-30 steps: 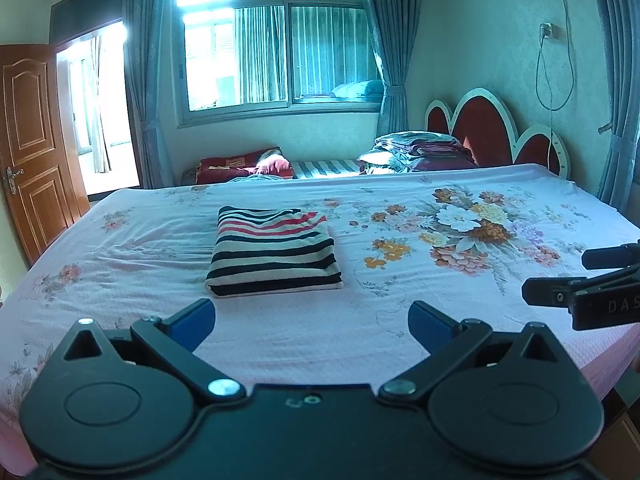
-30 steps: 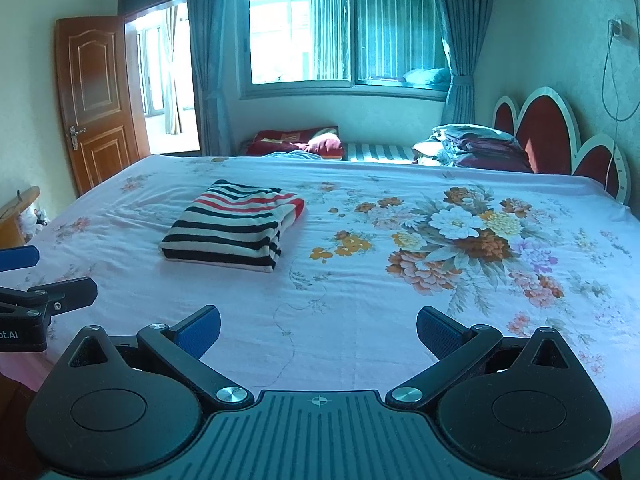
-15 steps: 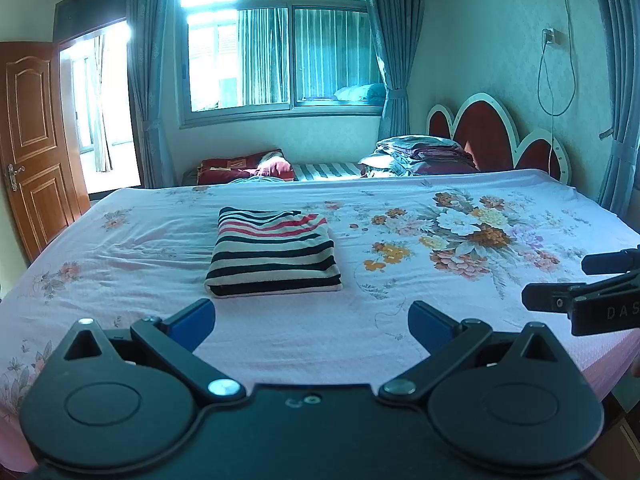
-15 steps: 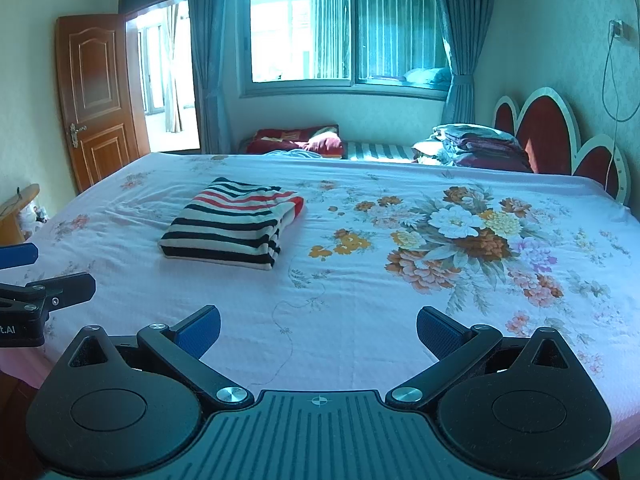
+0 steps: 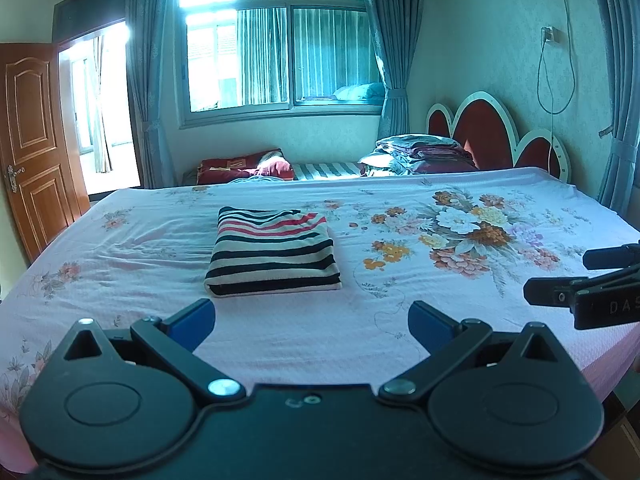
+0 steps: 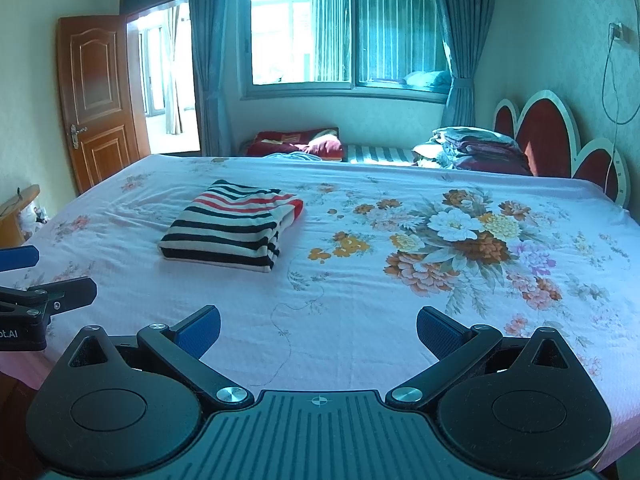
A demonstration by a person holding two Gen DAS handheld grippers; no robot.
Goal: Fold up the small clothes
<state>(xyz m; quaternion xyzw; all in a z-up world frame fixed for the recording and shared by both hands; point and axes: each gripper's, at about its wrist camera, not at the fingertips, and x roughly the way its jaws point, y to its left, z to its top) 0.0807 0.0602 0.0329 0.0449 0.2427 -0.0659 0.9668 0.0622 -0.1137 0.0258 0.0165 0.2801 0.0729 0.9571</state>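
Striped folded shirt (image 5: pixel 274 254) just sits on the floral bedsheet (image 5: pixel 460 280), nothing on top of it. Left gripper (image 5: pixel 310 318) and right gripper (image 6: pixel 318 326) both hang wide open and empty, near the shirt on the sheet's front edge.

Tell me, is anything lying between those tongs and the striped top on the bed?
Nothing visible. Only bare flowered bedsheet lies between the open left tongs and the folded striped top, and likewise before the open right tongs.

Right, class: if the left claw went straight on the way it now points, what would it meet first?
Probably the bed sheet: the open left claw hangs over bare sheet. Just beyond, nearly in line and slightly left, lies the folded striped garment. Depth is unclear, so a flatter path might reach the garment's near edge first.
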